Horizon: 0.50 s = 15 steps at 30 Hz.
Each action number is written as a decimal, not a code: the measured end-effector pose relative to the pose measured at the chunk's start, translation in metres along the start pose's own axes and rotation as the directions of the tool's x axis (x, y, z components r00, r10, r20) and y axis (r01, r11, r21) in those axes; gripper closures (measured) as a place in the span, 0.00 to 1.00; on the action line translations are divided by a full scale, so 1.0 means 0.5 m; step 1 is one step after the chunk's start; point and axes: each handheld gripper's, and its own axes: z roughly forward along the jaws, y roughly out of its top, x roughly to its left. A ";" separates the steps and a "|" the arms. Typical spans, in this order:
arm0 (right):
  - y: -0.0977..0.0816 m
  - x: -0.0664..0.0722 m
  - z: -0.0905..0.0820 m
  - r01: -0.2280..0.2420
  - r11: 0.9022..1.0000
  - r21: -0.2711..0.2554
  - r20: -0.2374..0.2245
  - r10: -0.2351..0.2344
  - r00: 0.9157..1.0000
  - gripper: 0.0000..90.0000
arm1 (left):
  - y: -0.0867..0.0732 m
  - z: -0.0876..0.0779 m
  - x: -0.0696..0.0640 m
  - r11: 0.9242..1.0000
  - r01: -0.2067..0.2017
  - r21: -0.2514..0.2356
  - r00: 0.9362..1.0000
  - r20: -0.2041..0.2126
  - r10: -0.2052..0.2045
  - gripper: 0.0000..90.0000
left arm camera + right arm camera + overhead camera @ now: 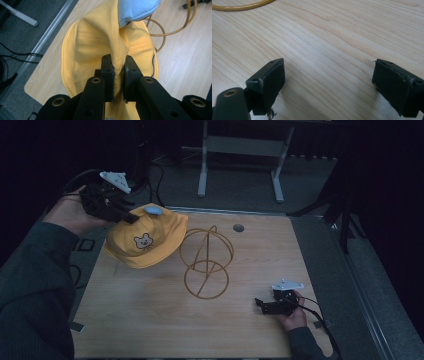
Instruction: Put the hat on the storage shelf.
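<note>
Yellow hat [145, 242] hangs pinched in the left tongs [119, 75] beside the wire stand [206, 262]; right tongs [328, 85] gape apart.

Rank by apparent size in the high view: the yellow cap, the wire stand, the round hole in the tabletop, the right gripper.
1. yellow cap
2. wire stand
3. right gripper
4. round hole

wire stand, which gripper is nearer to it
Right. The right gripper sits open on the table just right of the wire stand; the left gripper is up behind-left, clamping the hat.
</note>
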 end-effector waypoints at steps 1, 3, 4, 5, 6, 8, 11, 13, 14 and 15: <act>0.000 0.000 0.000 0.000 1.000 0.000 0.000 0.000 1.000 0.12 | 0.003 -0.003 -0.001 1.000 -0.007 -0.001 1.000 -0.001 0.007 0.90; 0.000 0.000 0.000 0.000 1.000 0.000 0.000 0.000 1.000 0.12 | 0.008 -0.009 -0.003 1.000 -0.010 -0.009 1.000 0.003 0.010 0.91; 0.000 0.000 0.000 0.000 1.000 0.000 0.000 0.000 1.000 0.12 | 0.010 -0.012 -0.004 1.000 -0.013 -0.011 1.000 0.006 0.013 0.91; 0.000 0.000 0.000 0.000 1.000 0.000 0.000 0.000 1.000 0.12 | 0.012 -0.015 -0.004 1.000 -0.018 -0.013 1.000 0.005 0.018 0.91; 0.000 0.000 0.000 0.000 1.000 0.000 0.000 0.000 1.000 0.12 | 0.014 -0.017 -0.005 1.000 -0.018 -0.017 1.000 0.006 0.018 0.91; 0.000 0.000 0.000 0.000 1.000 0.000 0.000 0.000 1.000 0.12 | 0.020 -0.024 -0.007 0.999 -0.029 -0.027 0.999 0.014 0.029 0.91; 0.000 0.000 0.000 0.000 1.000 0.000 0.000 0.000 1.000 0.12 | 0.025 -0.026 -0.009 0.999 -0.033 -0.031 0.999 0.022 0.034 0.91; 0.000 0.000 0.000 0.001 1.000 0.000 -0.001 -0.001 1.000 0.12 | 0.031 -0.027 -0.009 0.999 -0.039 -0.032 0.999 0.030 0.040 0.91; 0.000 0.000 0.000 0.001 1.000 0.000 -0.001 -0.001 1.000 0.12 | 0.035 -0.027 -0.009 0.999 -0.040 -0.032 0.999 0.031 0.041 0.91; 0.000 0.000 0.000 0.001 1.000 0.000 -0.001 -0.001 1.000 0.12 | 0.039 -0.027 -0.009 0.999 -0.046 -0.027 0.998 0.035 0.046 0.91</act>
